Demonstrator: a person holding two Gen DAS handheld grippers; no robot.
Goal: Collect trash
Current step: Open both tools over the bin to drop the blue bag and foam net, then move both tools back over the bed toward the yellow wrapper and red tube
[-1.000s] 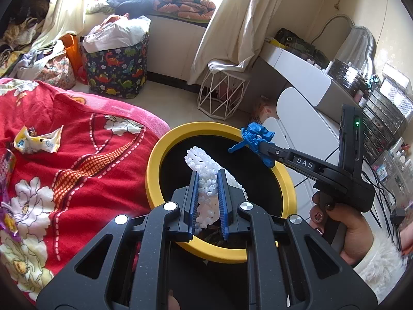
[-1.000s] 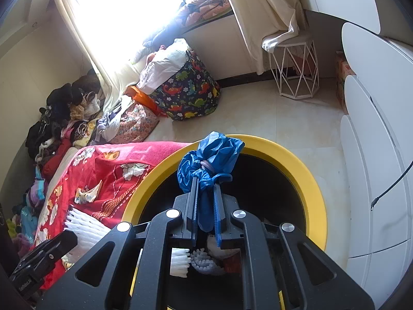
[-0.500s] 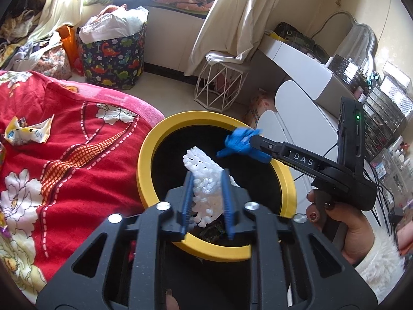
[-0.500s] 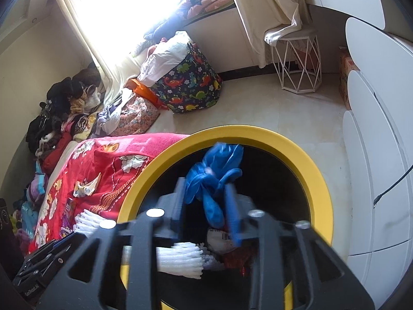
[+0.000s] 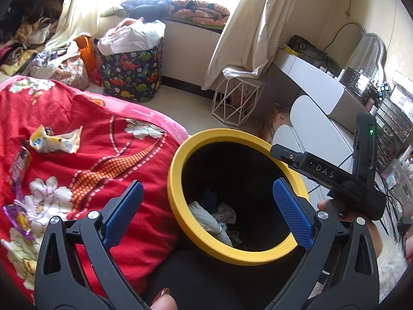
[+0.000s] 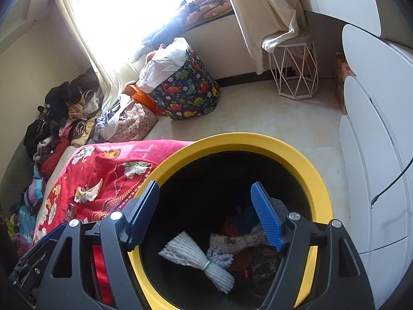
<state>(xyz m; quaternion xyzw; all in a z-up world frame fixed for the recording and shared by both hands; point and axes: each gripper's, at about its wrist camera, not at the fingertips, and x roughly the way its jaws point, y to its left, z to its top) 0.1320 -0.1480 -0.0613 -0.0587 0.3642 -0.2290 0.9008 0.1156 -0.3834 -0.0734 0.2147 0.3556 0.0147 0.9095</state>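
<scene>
Both tongs released over the bin (image 5: 180, 227), yellow-rimmed, black inside, standing just beside the bed.

Left tongs (image 5: 206, 211): jaws have just been opening, now spread wide, nothing btwn them. A second ago they clenched the white foam net sleeve (image 6: 198, 261); it now lies in the bin bottom, near side.

Right tongs (image 6: 206, 214): jaws likewise have just been opening, empty. The blue crumpled bag they gripped a second ago has dropped; a blue patch (image 6: 245, 217) shows deep in the bin, partly hidden behind the right pad, so ID not certain.

Other contents of the bin: printed wrapper (image 6: 232, 240), reddish scraps, too dark to name.

Meaning for task: two items deposited, this drop looks complete. Task not finished. Still on the red floral blanket (image 5: 90, 155): yellow-white crumpled wrapper (image 5: 55, 140), far left of bin; purple wrapper (image 5: 18, 166) at left edge; another purple scrap (image 5: 18, 219) nearer. All well apart from the bin.

Judgement: next step prob. a reach left to the blanket litter. Risk: thin foil wrappers lie flat on soft cloth, so pads may pinch blanket with them.
</scene>
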